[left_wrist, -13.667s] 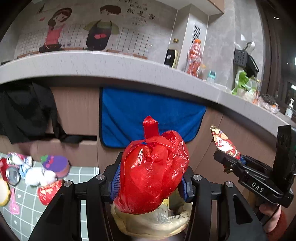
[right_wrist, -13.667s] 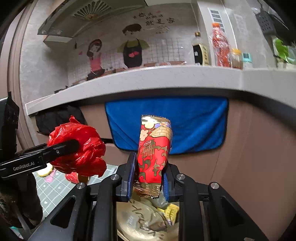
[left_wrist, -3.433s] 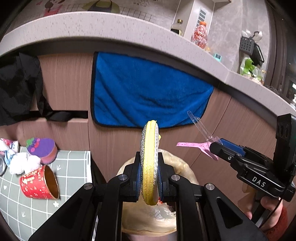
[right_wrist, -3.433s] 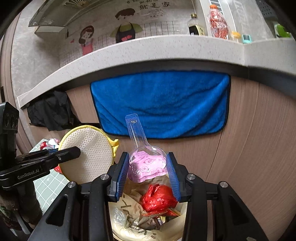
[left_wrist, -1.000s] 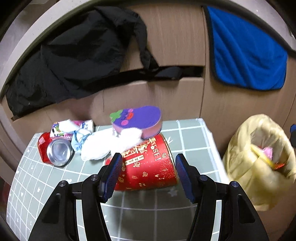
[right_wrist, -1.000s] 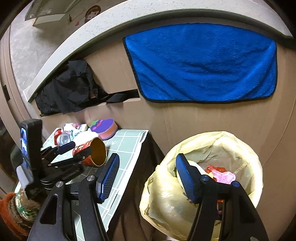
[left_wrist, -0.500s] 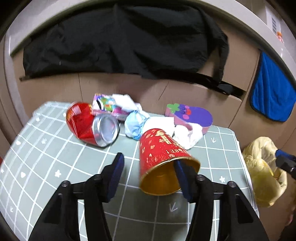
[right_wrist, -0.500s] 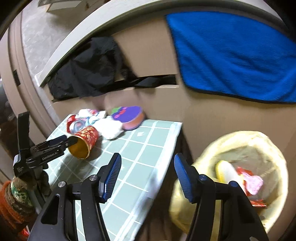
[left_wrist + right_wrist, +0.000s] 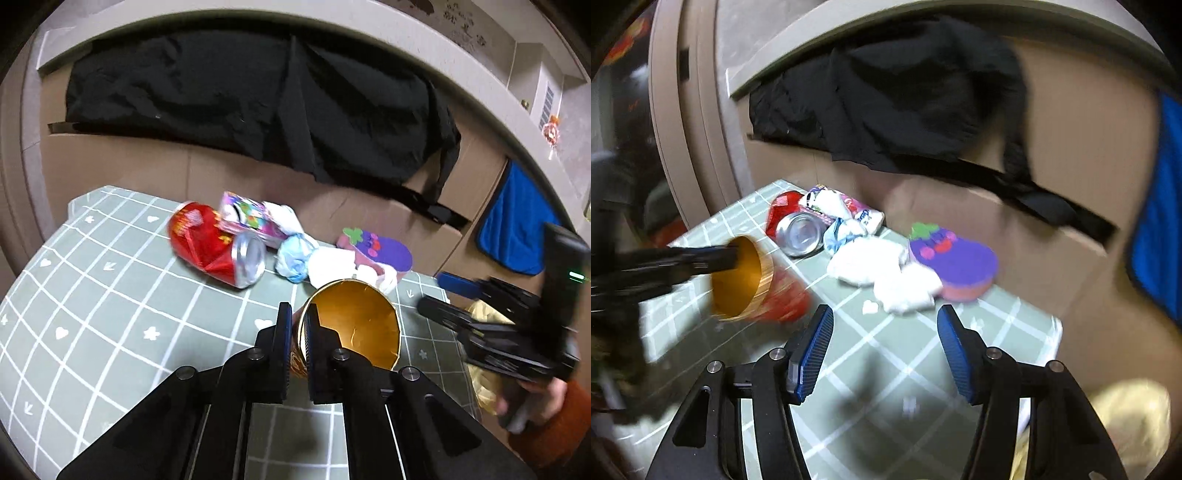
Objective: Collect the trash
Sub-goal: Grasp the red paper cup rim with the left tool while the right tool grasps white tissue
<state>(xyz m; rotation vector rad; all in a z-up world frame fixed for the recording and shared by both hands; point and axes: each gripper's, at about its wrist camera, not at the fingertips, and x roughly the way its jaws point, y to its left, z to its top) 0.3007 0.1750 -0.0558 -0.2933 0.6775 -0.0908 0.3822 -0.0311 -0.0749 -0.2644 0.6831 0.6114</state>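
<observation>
My left gripper (image 9: 297,314) is shut on the wall of a red paper cup (image 9: 354,325) with a gold inside, one finger in the mouth and one outside. In the right wrist view the cup (image 9: 742,277) hangs tilted at the left, blurred, just above the mat. My right gripper (image 9: 884,325) is over the mat, its jaws closing with nothing between them. Beyond it lie white tissues (image 9: 879,269) and a purple eggplant sponge (image 9: 955,260). A crushed red can (image 9: 214,243), a colourful wrapper (image 9: 247,218) and a blue-white wad (image 9: 295,254) lie further back.
The trash lies on a green checked mat (image 9: 92,295) on a low table against brown cabinet fronts. A black cloth (image 9: 258,99) hangs above. The yellow trash bag (image 9: 1134,417) stands off the table's right edge. A blue towel (image 9: 513,236) hangs at the far right.
My left gripper has closed on the cup's wall, and the cup's mouth now faces the camera. My right gripper has swung left, from over the yellow bag to over the mat.
</observation>
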